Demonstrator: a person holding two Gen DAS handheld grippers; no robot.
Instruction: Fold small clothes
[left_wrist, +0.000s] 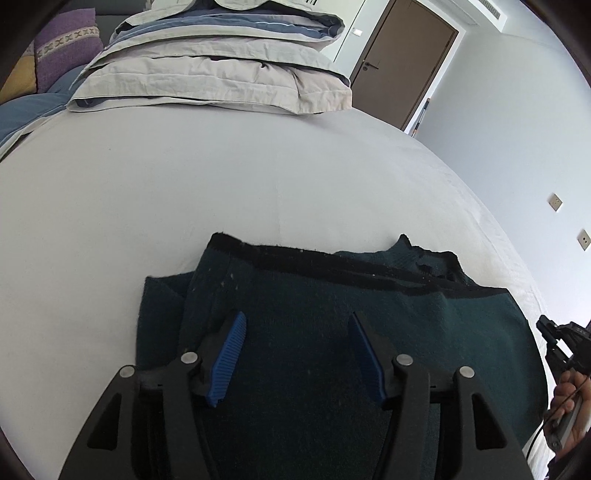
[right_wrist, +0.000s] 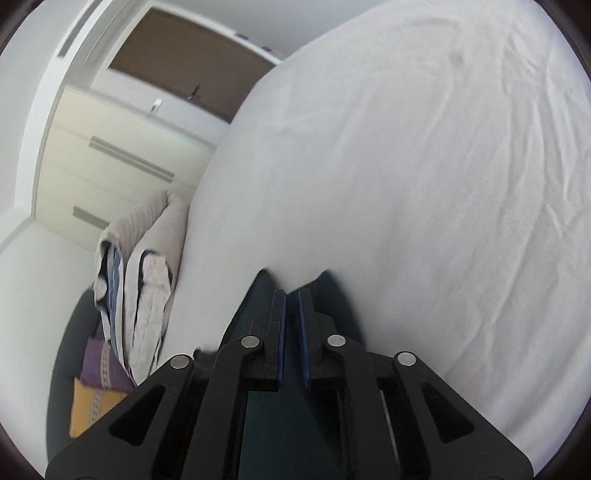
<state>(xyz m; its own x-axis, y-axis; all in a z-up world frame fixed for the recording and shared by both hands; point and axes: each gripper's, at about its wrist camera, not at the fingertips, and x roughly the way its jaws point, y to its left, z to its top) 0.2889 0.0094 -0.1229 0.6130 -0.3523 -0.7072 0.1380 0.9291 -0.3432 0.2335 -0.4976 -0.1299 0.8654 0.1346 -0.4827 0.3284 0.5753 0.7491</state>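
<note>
Under the spread left tongs (left_wrist: 297, 317) lies a dark green cloth (left_wrist: 314, 314); the right tongs (right_wrist: 291, 295) pinch its edge.

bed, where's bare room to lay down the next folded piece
The white bed sheet is bare between the dark green garment and the stacked bedding at the far end, and to the garment's left. It is crowded near the left gripper, over the garment, and at the bedding pile.

Left gripper (left_wrist: 297, 317) jaws parted wide; right gripper (right_wrist: 291, 295) jaws nearly together.
</note>
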